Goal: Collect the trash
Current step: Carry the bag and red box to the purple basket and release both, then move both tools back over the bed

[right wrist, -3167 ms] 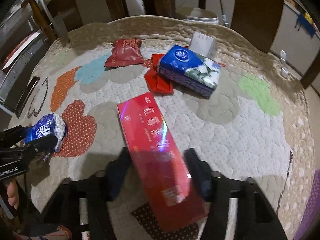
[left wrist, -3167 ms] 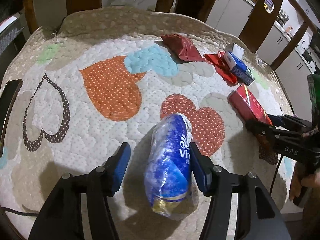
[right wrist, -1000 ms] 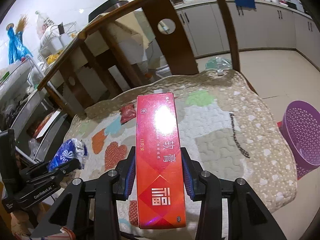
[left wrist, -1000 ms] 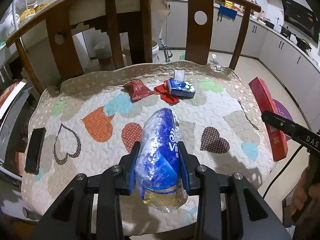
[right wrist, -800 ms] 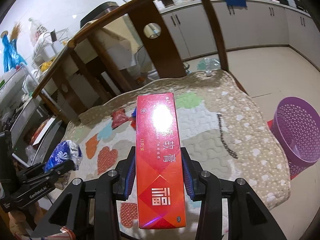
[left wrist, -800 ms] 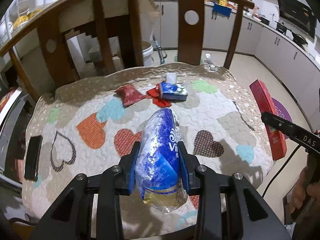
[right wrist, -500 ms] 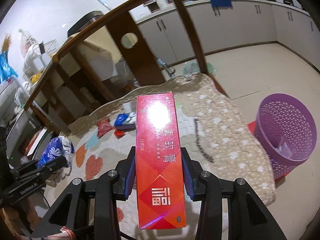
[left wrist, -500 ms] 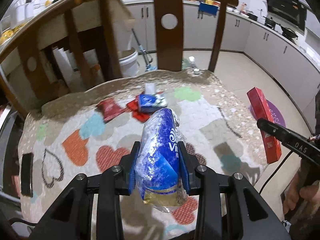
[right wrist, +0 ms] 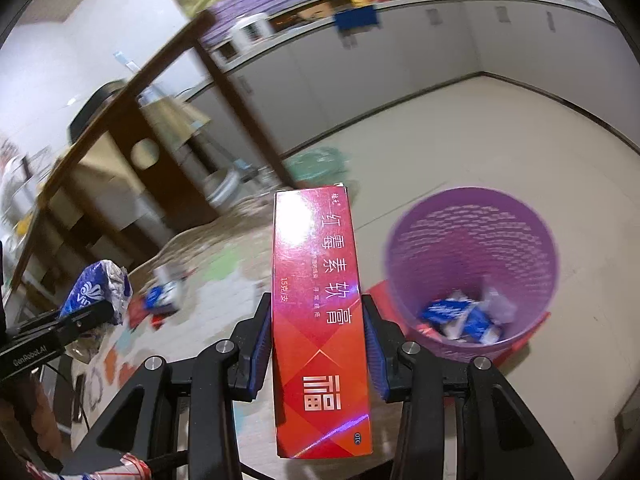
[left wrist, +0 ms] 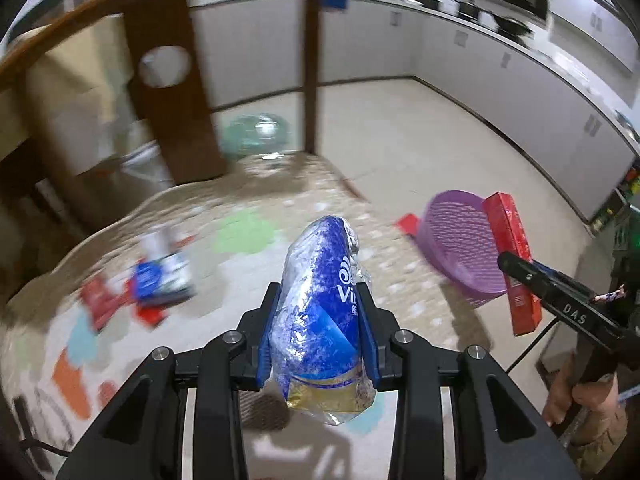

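Note:
My left gripper (left wrist: 318,336) is shut on a crumpled blue and white tissue pack wrapper (left wrist: 320,312), held above the quilted cushion (left wrist: 248,232). It also shows in the right wrist view (right wrist: 98,288). My right gripper (right wrist: 318,344) is shut on a long red box (right wrist: 318,312) with white Chinese lettering, held upright in the air. The red box also shows in the left wrist view (left wrist: 510,256), in front of the purple mesh basket (left wrist: 452,236). The basket (right wrist: 472,240) stands on the floor to the right and holds blue and white wrappers (right wrist: 460,318).
On the cushion lie a blue tissue pack (left wrist: 162,276), a small white box (left wrist: 156,240) and red wrappers (left wrist: 100,304), all blurred. A wooden chair back (left wrist: 168,92) rises behind the cushion. White kitchen cabinets (left wrist: 500,76) line the far wall beyond the tiled floor (left wrist: 400,136).
Both grippers have swung to the right with their loads. The purple basket has come into the left wrist view and has grown larger in the right wrist view. The grips are unchanged.

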The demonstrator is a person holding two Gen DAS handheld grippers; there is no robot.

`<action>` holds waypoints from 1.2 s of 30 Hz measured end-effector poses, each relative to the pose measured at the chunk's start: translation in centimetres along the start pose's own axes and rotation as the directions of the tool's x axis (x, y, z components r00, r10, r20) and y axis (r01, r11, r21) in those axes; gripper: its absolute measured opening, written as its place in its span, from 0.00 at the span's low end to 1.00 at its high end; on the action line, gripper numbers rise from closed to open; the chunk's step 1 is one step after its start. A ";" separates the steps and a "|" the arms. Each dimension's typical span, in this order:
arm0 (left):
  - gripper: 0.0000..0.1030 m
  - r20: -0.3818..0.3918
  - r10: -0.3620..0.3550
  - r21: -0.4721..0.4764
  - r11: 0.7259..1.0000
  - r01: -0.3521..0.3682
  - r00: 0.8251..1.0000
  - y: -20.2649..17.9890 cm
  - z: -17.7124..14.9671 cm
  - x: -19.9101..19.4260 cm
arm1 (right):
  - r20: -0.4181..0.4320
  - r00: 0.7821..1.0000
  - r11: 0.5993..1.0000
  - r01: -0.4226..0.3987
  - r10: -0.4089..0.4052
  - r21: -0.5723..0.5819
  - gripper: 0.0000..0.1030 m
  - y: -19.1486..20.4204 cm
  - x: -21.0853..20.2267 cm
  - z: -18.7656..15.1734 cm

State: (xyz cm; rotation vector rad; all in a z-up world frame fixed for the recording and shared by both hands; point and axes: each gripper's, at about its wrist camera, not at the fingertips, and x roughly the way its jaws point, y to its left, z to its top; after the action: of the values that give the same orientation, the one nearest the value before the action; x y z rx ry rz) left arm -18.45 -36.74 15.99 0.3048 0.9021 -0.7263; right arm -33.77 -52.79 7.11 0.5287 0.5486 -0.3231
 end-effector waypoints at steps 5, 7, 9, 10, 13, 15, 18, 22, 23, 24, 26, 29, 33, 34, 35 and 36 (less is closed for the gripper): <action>0.33 -0.066 -0.108 0.041 0.993 0.111 0.992 -5.2 2.7 5.5 | 0.011 0.997 0.996 0.081 -0.082 0.042 0.43 -4.7 0.0 1.4; 0.33 -0.090 -0.144 0.049 0.988 0.148 0.986 -7.0 3.3 7.3 | 0.008 0.993 0.992 0.113 -0.114 0.062 0.43 -6.7 0.2 1.9; 0.33 -0.109 -0.167 0.065 0.982 0.175 0.980 -8.9 3.9 9.0 | 0.005 0.991 0.989 0.130 -0.131 0.075 0.43 -8.1 0.4 2.3; 0.33 -0.120 -0.173 0.075 0.980 0.183 0.978 -9.8 4.1 9.8 | 0.004 0.990 0.987 0.138 -0.139 0.080 0.43 -8.7 0.6 2.6; 0.33 -0.144 -0.199 0.092 0.973 0.214 0.969 -12.0 5.2 11.8 | -0.003 0.988 0.985 0.153 -0.154 0.081 0.43 -9.9 1.3 3.1; 0.33 -0.151 -0.219 0.100 0.967 0.235 0.964 -13.3 5.8 13.0 | -0.007 0.987 0.984 0.162 -0.162 0.080 0.43 -10.5 1.7 3.4; 0.33 -0.153 -0.241 0.109 0.960 0.258 0.959 -14.7 6.8 14.4 | -0.011 0.985 0.982 0.172 -0.172 0.081 0.43 -11.3 2.3 3.8; 0.39 -0.147 -0.274 0.093 0.953 0.289 0.950 -15.3 7.7 15.4 | -0.011 0.984 0.980 0.179 -0.178 0.086 0.44 -12.1 3.3 4.4; 0.49 -0.145 -0.287 0.083 0.950 0.300 0.947 -15.2 7.8 15.5 | -0.012 0.983 0.979 0.181 -0.181 0.089 0.44 -12.2 3.4 4.5; 0.54 -0.138 -0.294 0.075 0.949 0.306 0.946 -15.0 7.7 15.4 | -0.014 0.983 0.978 0.183 -0.182 0.096 0.47 -12.4 3.6 4.7; 0.60 -0.125 -0.290 0.072 0.951 0.300 0.949 -14.6 7.4 15.3 | -0.013 0.984 0.977 0.178 -0.178 0.114 0.53 -12.5 3.6 4.5; 0.60 -0.137 -0.275 0.062 0.957 0.285 0.952 -13.6 6.7 15.1 | -0.011 0.983 0.976 0.185 -0.185 0.119 0.57 -12.5 3.4 4.2; 0.60 -0.129 -0.228 0.059 0.970 0.237 0.965 -12.4 5.0 13.3 | -0.022 0.982 0.973 0.189 -0.187 0.135 0.59 -12.7 3.1 3.4; 0.61 -0.125 -0.213 0.063 0.973 0.222 0.969 -12.1 4.5 12.8 | -0.023 0.982 0.972 0.190 -0.189 0.139 0.59 -12.7 3.2 3.4; 0.61 -0.122 -0.196 0.067 0.976 0.205 0.973 -11.7 3.8 12.3 | -0.023 0.981 0.971 0.192 -0.191 0.142 0.59 -12.6 3.1 3.3; 0.61 -0.121 -0.183 0.069 0.979 0.193 0.976 -11.5 3.4 11.9 | -0.023 0.981 0.970 0.193 -0.192 0.146 0.60 -12.5 2.8 3.1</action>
State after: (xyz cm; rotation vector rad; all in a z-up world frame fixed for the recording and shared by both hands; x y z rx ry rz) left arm -19.47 -52.10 9.12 0.3375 1.0209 -0.9294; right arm -35.54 -65.14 2.92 0.6218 0.5891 -0.5497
